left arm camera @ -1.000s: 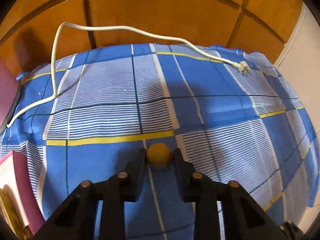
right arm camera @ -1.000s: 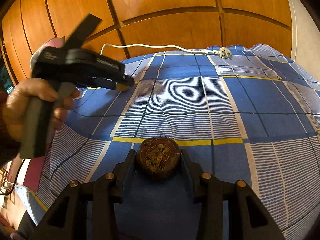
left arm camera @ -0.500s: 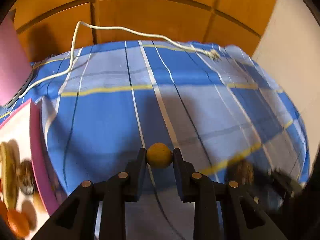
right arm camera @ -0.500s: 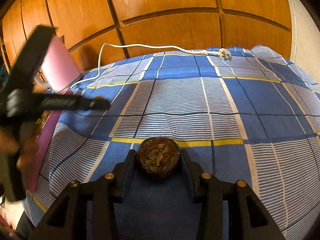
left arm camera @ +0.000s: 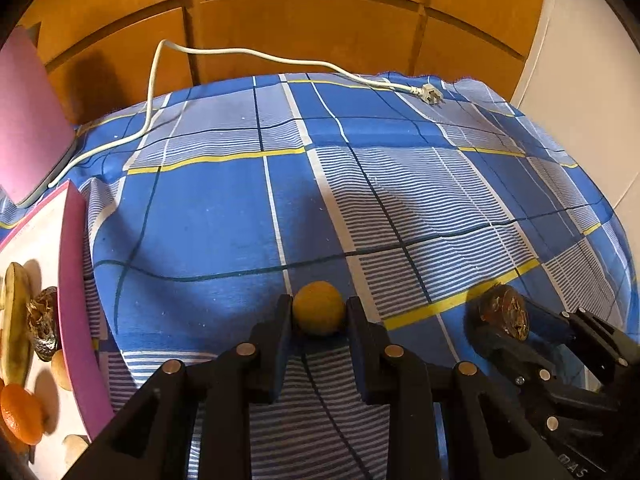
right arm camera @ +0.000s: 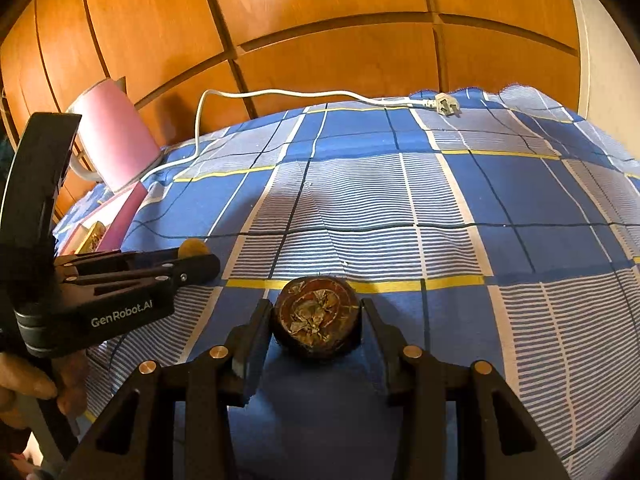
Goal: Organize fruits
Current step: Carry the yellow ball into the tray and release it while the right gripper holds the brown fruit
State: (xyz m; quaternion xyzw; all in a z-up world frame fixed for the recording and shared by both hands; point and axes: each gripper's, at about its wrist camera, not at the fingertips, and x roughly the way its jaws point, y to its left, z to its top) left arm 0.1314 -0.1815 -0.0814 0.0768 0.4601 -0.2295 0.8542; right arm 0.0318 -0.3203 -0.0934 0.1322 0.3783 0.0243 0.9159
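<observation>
Left tool (left arm camera: 319, 312): clenched on a small round yellow fruit (left arm camera: 319, 307), both pads touching its sides, the fruit sitting at the fingertips. Right tool (right arm camera: 316, 322): clenched on a dark brown round fruit (right arm camera: 317, 317) with a dried, flaky calyx facing the camera; the left pad is against its side, and the right pad appears to touch as well. Both tools stand low over a blue, white and yellow checked cloth (left arm camera: 400, 184) that covers the counter; whether either fruit rests on the cloth cannot be told. From the left wrist view, the right tool (left arm camera: 508, 322) lies just to the right of the left tool and close beside it, its brown fruit (left arm camera: 505, 317) in plain sight. From the right wrist view, the left tool (right arm camera: 196, 258) lies to the left, level with the right one, gripped by the person's hand (right arm camera: 32, 388) at the lower left edge. Further left of the left tool sits a pink-rimmed tray (left arm camera: 74, 300) with a white floor, holding a yellowed banana (left arm camera: 14, 320), a second dark brown fruit (left arm camera: 43, 328), an orange (left arm camera: 20, 414) and pale round fruits (left arm camera: 61, 364). Beyond the tray, at the far left, stands a pink object (left arm camera: 28, 120), partly cut off by the frame. A white power cord (left arm camera: 256, 54) runs from beside it across the far edge of the cloth, ending in a loose plug (left arm camera: 431, 95) ahead and to the right. Behind everything rise orange-brown wooden panels (left arm camera: 320, 20).
</observation>
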